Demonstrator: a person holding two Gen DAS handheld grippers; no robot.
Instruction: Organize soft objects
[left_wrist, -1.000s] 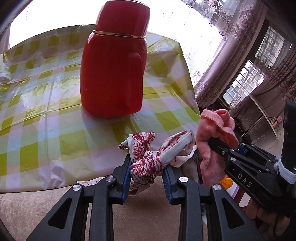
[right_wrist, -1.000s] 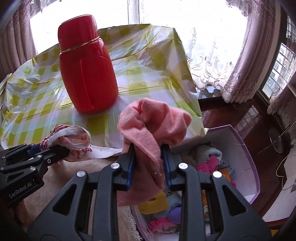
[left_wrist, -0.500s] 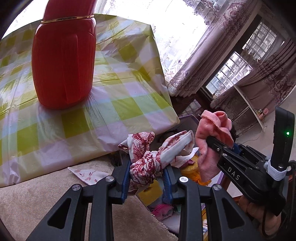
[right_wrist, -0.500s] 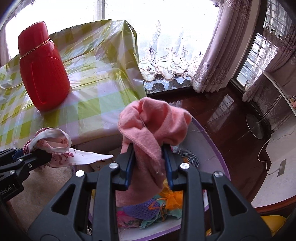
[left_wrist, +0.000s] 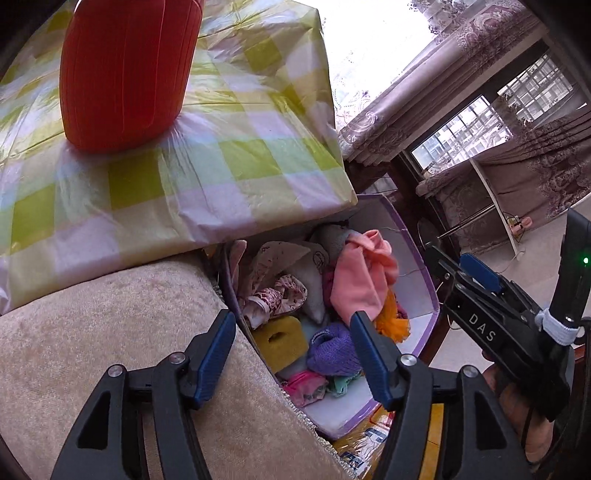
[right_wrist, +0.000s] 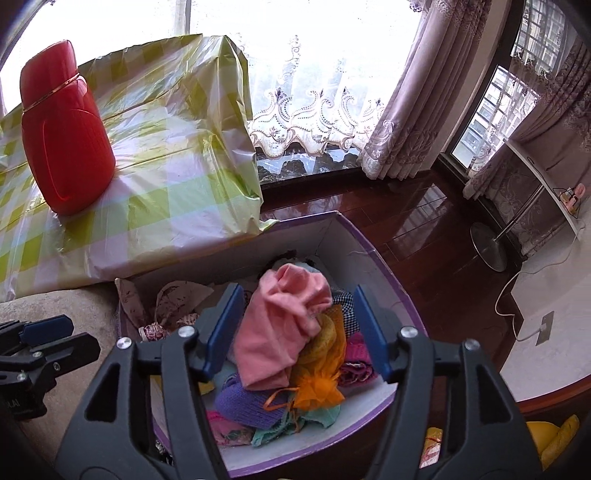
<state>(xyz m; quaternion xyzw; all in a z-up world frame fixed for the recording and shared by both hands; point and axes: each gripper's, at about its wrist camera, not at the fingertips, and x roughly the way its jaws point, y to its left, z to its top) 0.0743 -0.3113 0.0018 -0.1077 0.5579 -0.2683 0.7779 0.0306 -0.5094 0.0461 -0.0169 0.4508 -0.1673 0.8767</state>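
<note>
So both cloths that were pinched in the claws a second ago are now lying loose in the purple-edged box (right_wrist: 373, 254), and both views are looking down over it instead of at the desk top.

Left to right: the desk (left_wrist: 229, 173) with its yellow-green checked plastic cover is sitting at left, its corner overhanging the box's far-left edge. The red thermos (right_wrist: 62, 133) is standing on it, well back from that edge. Below is a beige plush cushion (left_wrist: 110, 325), running right up against the box's left wall. The left claw (left_wrist: 293, 354) is hanging over that seam, jaws opening, nothing between them; the red-and-white patterned scarf (left_wrist: 275, 295) is resting in the box's left part. The right claw (right_wrist: 297, 328) is hovering over the middle of the box, jaws opening too, and the pink towel (right_wrist: 280, 325) is sitting below between the pads, untouched, on top of the pile. Right of the box there's open dark wood floor (right_wrist: 406, 218).

Hard to see: the thermos top is cut off in the left view, the box's near wall is hiding behind the claw arms, and the bottom layers of the pile are just a jumble of purple, orange and green.

Writing: "DAS" is readable on the right claw's body in the left view. A printed yellow package under the box is too cropped to read.
</note>
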